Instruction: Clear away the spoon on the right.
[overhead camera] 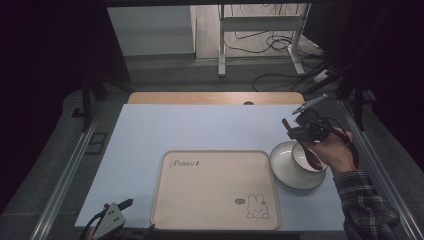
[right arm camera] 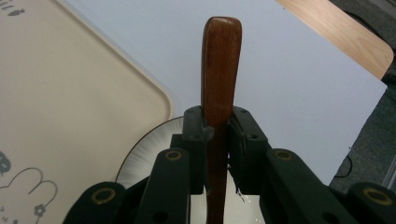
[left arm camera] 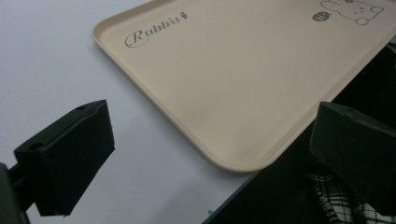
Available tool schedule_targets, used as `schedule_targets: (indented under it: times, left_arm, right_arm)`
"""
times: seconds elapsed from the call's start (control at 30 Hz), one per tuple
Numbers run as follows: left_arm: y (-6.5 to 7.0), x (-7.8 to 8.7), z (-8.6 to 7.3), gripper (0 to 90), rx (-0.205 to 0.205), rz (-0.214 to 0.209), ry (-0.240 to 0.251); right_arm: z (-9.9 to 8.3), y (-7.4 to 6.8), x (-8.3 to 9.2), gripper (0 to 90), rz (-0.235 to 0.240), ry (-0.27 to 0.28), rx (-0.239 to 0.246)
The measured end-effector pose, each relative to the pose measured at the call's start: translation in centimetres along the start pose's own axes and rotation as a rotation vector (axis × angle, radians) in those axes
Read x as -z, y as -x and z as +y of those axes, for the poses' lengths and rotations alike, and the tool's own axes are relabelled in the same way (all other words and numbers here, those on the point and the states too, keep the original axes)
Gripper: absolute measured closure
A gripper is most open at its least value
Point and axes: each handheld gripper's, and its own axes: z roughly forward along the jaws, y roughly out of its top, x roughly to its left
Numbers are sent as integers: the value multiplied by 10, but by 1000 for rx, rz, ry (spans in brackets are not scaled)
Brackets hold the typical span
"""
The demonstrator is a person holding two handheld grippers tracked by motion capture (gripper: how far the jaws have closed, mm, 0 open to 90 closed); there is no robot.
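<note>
The right hand-held gripper (overhead camera: pixel 300 131) is clamped on a brown wooden spoon (right arm camera: pixel 219 84), its handle sticking out past the jaw tips. The spoon's bowl end hangs over the small white bowl (overhead camera: pixel 306 159) that sits on a white plate (overhead camera: pixel 282 172), just right of the beige rabbit tray (overhead camera: pixel 215 192). The left hand-held gripper (left arm camera: pixel 210 154) rests wide and empty at the counter's (overhead camera: pixel 150 130) near edge, beside the tray's corner

One tray (overhead camera: pixel 215 190), one plate (overhead camera: pixel 280 172), one bowl (overhead camera: pixel 302 156), one spoon (right arm camera: pixel 219 84)
</note>
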Motion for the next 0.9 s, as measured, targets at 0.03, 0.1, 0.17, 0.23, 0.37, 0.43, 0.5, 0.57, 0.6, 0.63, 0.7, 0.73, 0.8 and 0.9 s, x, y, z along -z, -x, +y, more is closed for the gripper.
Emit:
schedule_targets:
  times: [0.03, 0.1, 0.17, 0.23, 0.37, 0.43, 0.5, 0.57, 0.6, 0.63, 0.7, 0.73, 0.8, 0.9]
  left_arm:
    - [0, 0, 0, 0, -1, -1, -1]
    - [0, 0, 0, 0, -2, -1, -2]
    - [0, 0, 0, 0, -2, -1, -2]
    - [0, 0, 0, 0, -2, -1, -3]
    - [0, 0, 0, 0, 0, 0, -2]
    - [0, 0, 0, 0, 1, 1, -1]
    - [0, 0, 0, 0, 1, 1, -1]
    - [0, 0, 0, 0, 3, 2, 0]
    - [0, 0, 0, 0, 4, 2, 1]
    - [0, 0, 0, 0, 4, 3, 1]
    - [-1, 1, 0, 0, 8, 3, 4]
    - [-1, 1, 0, 0, 9, 3, 5]
    - [-1, 1, 0, 0, 10, 3, 6]
    - [-1, 1, 0, 0, 8, 3, 5]
  right_arm:
    - [0, -2, 2, 779, 3, 3, 4]
    - [1, -5, 4, 779, 6, 4, 9]
    - [1, -9, 7, 779, 8, 1, 18]
    - [1, -15, 9, 779, 17, -4, 28]
    - [-1, -22, 9, 779, 35, -12, 32]
    - [-1, -27, 8, 779, 45, -18, 36]
    - [-1, -30, 7, 779, 54, -22, 44]
    - [-1, -33, 6, 779, 60, -26, 46]
    - [-1, -36, 6, 779, 66, -27, 48]
    - [-1, -38, 5, 779, 70, -30, 55]
    - [0, -46, 3, 779, 81, -31, 68]
    - [0, -49, 2, 779, 84, -32, 72]
    - [1, -54, 0, 779, 87, -40, 75]
    - [2, -61, -3, 779, 99, -47, 90]
